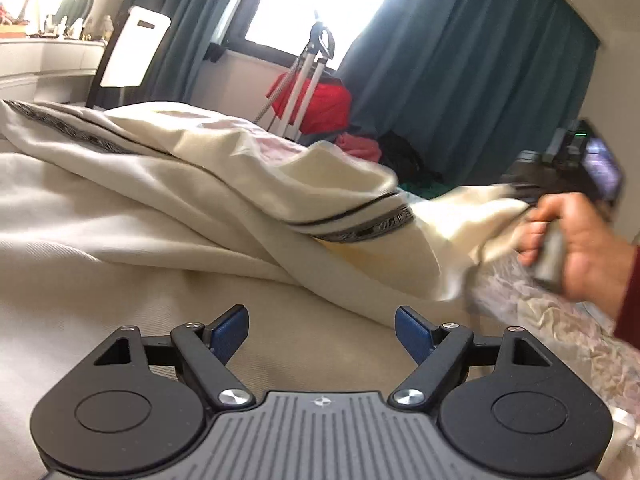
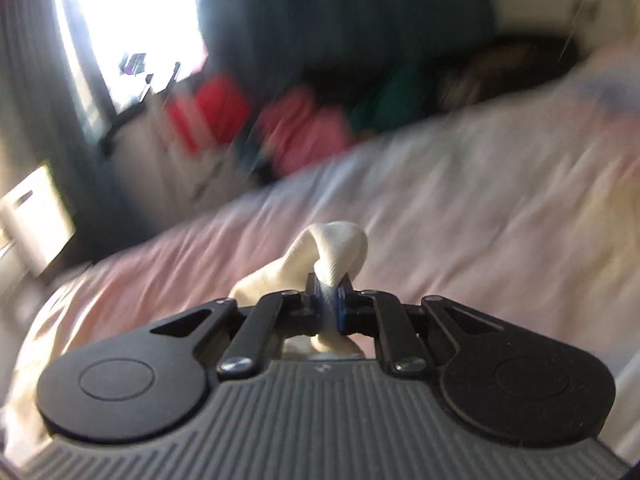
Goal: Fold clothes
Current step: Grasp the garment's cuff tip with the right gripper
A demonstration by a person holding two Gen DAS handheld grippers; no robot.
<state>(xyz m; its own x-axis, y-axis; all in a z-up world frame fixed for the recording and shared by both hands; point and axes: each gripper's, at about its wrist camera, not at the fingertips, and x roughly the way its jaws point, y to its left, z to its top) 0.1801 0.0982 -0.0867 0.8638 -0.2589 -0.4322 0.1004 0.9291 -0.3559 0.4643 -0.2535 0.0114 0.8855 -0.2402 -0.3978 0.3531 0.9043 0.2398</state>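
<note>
- One claw has cloth: the right gripper [image 2: 329,300] is clamped on a bunched corner of the cream garment [image 1: 168,196], a knot of fabric poking out above its closed jaws in the right wrist view.
- Seen from the left wrist view, that same right gripper [image 1: 524,196], held by the person's hand [image 1: 576,240], pulls the garment's edge out to the side; the picture is blurred there, so the exact pinch point is hard to read.
- Nothing is between the blue pads [image 1: 230,330] of the left gripper [image 1: 322,332]; its jaws stand wide apart, low over the pale cloth, holding nothing.
- Outward from the claws, the garment lies rumpled on the bed [image 1: 560,320], with a dark patterned trim band [image 1: 372,224] running across a raised hump of fabric.
- Judged from this, folding is at an early stage: the cloth is still heaped and creased, with no flat, squared fold visible.
- Left to do, it seems: spread it flat, get a second corner into the left claw, then make the folds.
- Beyond the bed, teal curtains [image 1: 460,80] and a red bag [image 1: 320,104] sit by the window.
</note>
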